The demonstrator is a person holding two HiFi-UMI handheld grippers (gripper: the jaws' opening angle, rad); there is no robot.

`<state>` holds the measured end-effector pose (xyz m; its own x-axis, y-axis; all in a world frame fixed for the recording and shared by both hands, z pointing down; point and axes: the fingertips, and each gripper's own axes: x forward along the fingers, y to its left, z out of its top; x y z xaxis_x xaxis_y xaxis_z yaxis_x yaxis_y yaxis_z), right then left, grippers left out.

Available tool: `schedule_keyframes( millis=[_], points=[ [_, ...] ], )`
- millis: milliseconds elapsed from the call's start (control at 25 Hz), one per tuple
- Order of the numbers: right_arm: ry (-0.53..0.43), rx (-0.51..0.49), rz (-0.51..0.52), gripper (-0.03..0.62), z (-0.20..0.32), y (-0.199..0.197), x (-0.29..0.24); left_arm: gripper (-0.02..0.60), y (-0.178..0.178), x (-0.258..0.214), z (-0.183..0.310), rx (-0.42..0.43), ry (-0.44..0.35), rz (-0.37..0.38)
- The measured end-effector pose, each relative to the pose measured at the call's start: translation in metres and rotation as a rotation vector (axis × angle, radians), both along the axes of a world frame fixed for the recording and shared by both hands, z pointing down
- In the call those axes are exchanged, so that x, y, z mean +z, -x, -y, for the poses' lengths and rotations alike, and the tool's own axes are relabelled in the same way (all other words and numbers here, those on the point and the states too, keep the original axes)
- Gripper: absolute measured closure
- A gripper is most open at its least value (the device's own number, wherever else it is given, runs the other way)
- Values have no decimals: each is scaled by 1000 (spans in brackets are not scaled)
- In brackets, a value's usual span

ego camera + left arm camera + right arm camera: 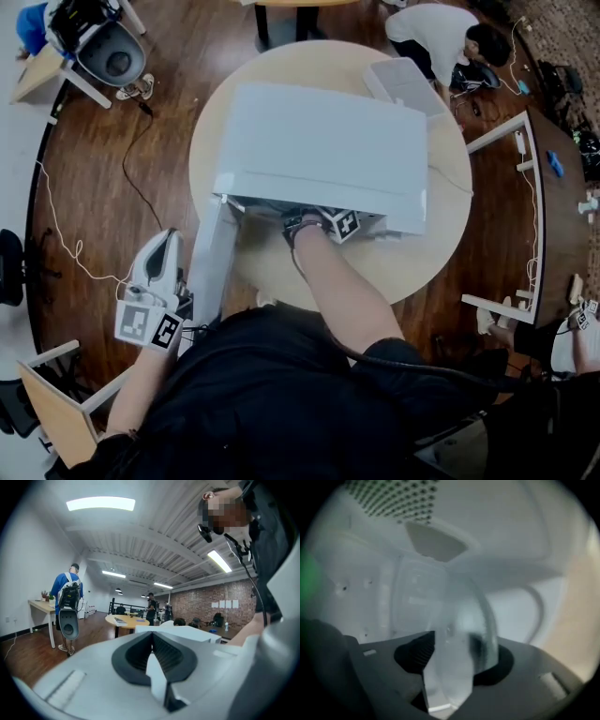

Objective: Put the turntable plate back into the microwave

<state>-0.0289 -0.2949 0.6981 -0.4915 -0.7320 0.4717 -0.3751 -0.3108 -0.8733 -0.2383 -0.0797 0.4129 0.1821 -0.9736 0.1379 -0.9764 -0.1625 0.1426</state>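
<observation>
The white microwave [319,150] stands on a round pale table [441,253], its door [214,272] swung open toward me at the left. My right forearm reaches into the cavity; only the marker cube [342,223] shows at the opening. Inside, the clear glass turntable plate [459,634] stands tilted and blurred between the jaws of my right gripper [450,658]. The jaws are wide apart and the pads do not press on the glass. My left gripper [169,239] hangs left of the door, jaws together [152,641], holding nothing.
A white bin [403,84] sits on the table behind the microwave. A person [441,33] crouches beyond it. A cable [56,225] trails over the wooden floor at the left. Wooden frames [506,309] stand right of the table. A person in blue [68,597] stands far off.
</observation>
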Motion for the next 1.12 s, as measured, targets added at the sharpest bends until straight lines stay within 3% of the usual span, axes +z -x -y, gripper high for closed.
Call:
schedule_keyframes(
  millis=[360, 520, 760, 1040, 1080, 1120],
  points=[
    [116, -126, -6, 350, -46, 6, 0, 581, -11, -6, -2, 15, -55, -5],
    [93, -152, -35, 350, -52, -6, 4, 580, -15, -8, -5, 17, -75, -6],
    [149, -233, -122, 345, -84, -22, 22, 580, -26, -10, -9, 36, -97, -11],
    [96, -310, -161, 348, -119, -39, 19, 580, -45, -12, -7, 73, -123, -37],
    [74, -346, -166, 371, -124, -41, 17, 580, -49, -12, -7, 84, -127, -40],
    [49, -387, -162, 454, -131, -40, 13, 580, -53, -13, -9, 94, -130, -40]
  ],
)
